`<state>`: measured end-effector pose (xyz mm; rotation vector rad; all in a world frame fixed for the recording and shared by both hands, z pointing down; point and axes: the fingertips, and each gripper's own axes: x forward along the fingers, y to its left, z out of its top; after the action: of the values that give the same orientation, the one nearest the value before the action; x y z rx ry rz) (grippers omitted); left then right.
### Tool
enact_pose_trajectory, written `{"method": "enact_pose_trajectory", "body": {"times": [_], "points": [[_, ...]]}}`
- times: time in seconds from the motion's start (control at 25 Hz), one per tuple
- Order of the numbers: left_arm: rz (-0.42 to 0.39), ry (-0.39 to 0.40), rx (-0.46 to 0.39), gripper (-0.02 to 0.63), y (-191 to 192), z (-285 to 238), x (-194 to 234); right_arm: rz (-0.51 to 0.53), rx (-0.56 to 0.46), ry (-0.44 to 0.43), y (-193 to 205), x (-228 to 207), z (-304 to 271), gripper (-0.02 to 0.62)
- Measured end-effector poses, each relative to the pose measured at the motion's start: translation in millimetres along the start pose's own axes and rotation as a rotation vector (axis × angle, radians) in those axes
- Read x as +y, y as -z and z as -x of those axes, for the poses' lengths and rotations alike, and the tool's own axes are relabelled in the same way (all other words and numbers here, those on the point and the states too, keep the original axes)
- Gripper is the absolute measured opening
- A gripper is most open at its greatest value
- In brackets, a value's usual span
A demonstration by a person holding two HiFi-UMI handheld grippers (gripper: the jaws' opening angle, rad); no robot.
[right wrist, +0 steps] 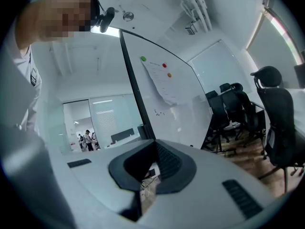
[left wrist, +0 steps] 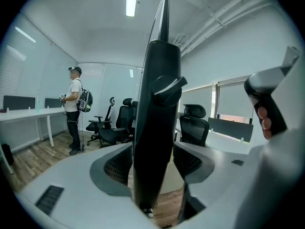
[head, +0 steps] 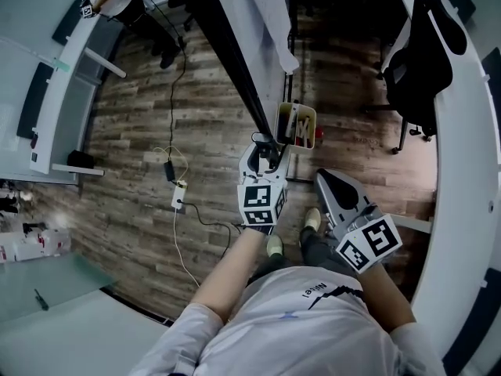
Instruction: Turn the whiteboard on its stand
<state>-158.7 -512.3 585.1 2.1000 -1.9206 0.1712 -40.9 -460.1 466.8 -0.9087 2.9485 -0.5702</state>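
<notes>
Left gripper [head: 266, 157]: I hold it out ahead at the whiteboard's near end. Jaws spread wide, with the board's dark frame edge standing upright between them, one pad at either side of it.
Right gripper [head: 325, 180]: beside the left one, lower and off the board. Jaws drawn together with only a sliver of floor showing between the pads, and nothing in them.
Whiteboard [head: 262, 22]: seen edge-on from my head view, a long dark line running from the top of the picture down to the left gripper, white face turned to the right. The right gripper view shows that face tilted back.
Paper sheet [right wrist: 159, 82]: on the white face, with a green magnet [right wrist: 142, 58] and a red magnet [right wrist: 164, 65] near its top edge.
Pen tray [head: 282, 122]: a yellowish box just right of the board's near end, close above the left gripper, with markers in it.
Floor [head: 133, 171]: wood planks. A power strip [head: 178, 196] lies on it with cables trailing, left of the board.
Office chair [head: 419, 61]: black, at the right, against a curved white desk [head: 466, 171].
Bystander [left wrist: 74, 109]: a standing person with a backpack, far left in the left gripper view, well apart from the board.
</notes>
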Motion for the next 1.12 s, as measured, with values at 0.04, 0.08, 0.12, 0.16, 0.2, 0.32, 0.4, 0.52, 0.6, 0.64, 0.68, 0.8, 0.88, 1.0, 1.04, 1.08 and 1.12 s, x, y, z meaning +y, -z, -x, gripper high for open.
{"method": "enact_pose_trajectory", "body": {"times": [0.04, 0.08, 0.12, 0.16, 0.2, 0.32, 0.4, 0.52, 0.6, 0.64, 0.68, 0.8, 0.88, 1.0, 1.04, 1.08, 1.12], "points": [[0.003, -0.004, -0.003, 0.264, -1.6, -2.7, 1.3, 0.003, 0.001, -0.001, -1.3, -1.4, -0.5, 0.012], [0.007, -0.005, -0.007, 0.262, -2.9, -4.9, 2.5, 0.005, 0.002, 0.0, -2.3, -2.9, -0.7, 0.012], [0.011, -0.004, -0.012, 0.261, -3.9, -6.6, 3.4, 0.008, 0.002, 0.003, -2.9, -4.5, -0.7, 0.012], [0.014, 0.0, -0.018, 0.256, -4.6, -7.9, 3.9, 0.01, 0.002, 0.006, -3.2, -5.9, -0.5, 0.012], [0.013, 0.003, -0.022, 0.223, -4.8, -8.7, 3.9, 0.012, 0.003, 0.009, -3.3, -6.7, 0.0, 0.012], [-0.016, 0.002, -0.019, 0.193, -4.5, -6.2, 4.3, 0.007, 0.006, 0.019, -1.3, -4.6, 2.8, 0.012], [-0.037, 0.002, -0.014, 0.189, -5.6, -5.4, 3.9, 0.004, 0.008, 0.029, -0.1, -3.7, 5.8, 0.012], [-0.054, 0.015, -0.002, 0.184, -4.5, -5.2, -1.4, -0.002, 0.008, 0.042, 3.9, -2.5, 11.3, 0.012], [-0.055, 0.023, 0.0, 0.184, -2.2, -1.4, -5.7, -0.003, 0.007, 0.046, 6.1, 1.4, 14.4, 0.012], [-0.055, 0.026, -0.001, 0.184, -1.2, 1.6, -8.2, -0.002, 0.006, 0.048, 6.6, 4.1, 16.1, 0.012], [-0.055, 0.03, -0.001, 0.184, 0.0, 5.0, -11.0, 0.0, 0.003, 0.05, 6.7, 6.9, 18.0, 0.012], [-0.058, 0.041, 0.006, 0.184, 3.9, 14.6, -19.8, 0.005, -0.008, 0.06, 5.5, 14.5, 23.5, 0.012], [-0.064, 0.049, 0.013, 0.185, 6.0, 19.9, -24.6, 0.009, -0.016, 0.069, 4.7, 20.1, 26.6, 0.012], [-0.064, 0.071, 0.03, 0.186, 8.5, 29.3, -33.8, 0.014, -0.026, 0.086, 6.8, 31.0, 32.8, 0.012], [-0.062, 0.078, 0.035, 0.186, 10.0, 32.5, -37.8, 0.015, -0.03, 0.094, 8.4, 34.8, 36.0, 0.012], [-0.06, 0.086, 0.039, 0.186, 12.0, 35.7, -41.9, 0.016, -0.033, 0.103, 10.2, 38.5, 39.5, 0.012], [-0.061, 0.094, 0.042, 0.186, 13.9, 38.9, -46.0, 0.016, -0.037, 0.114, 12.1, 42.4, 43.5, 0.012]]}}
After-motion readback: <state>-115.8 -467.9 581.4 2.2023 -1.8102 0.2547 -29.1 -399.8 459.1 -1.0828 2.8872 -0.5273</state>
